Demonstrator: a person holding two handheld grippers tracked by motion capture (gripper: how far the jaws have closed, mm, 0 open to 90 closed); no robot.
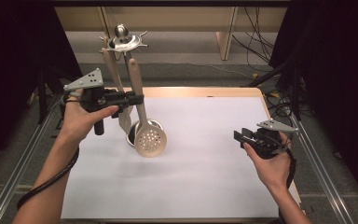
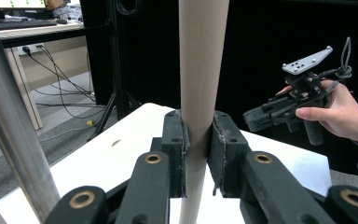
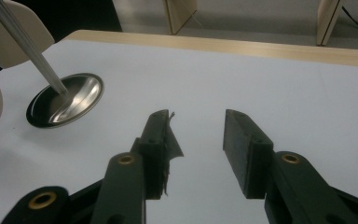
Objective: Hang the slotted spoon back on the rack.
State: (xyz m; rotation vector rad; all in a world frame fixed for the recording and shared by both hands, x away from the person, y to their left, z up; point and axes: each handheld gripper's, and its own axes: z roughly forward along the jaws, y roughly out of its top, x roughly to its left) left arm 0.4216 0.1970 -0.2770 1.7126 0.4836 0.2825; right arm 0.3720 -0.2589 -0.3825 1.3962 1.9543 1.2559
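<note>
A beige slotted spoon (image 1: 150,140) hangs from the hook crown (image 1: 123,41) of a metal utensil stand. Its long handle (image 2: 200,70) runs upright between the jaws of my left gripper (image 1: 136,99), which is shut on it about halfway down; the pads press both sides of it at my left gripper (image 2: 198,140). A second beige utensil (image 1: 115,74) hangs just left of it. My right gripper (image 1: 240,136) hovers low over the white sheet at the right, open, with nothing between its jaws (image 3: 196,135). It faces the stand's round steel base (image 3: 67,100).
The stand's steel pole (image 2: 9,116) rises close beside my left gripper. The white sheet (image 1: 200,177) covers the wooden table (image 1: 205,91). Metal rails (image 1: 23,163) run along both sides of the table. Dark curtains, cables and a tripod stand beyond it.
</note>
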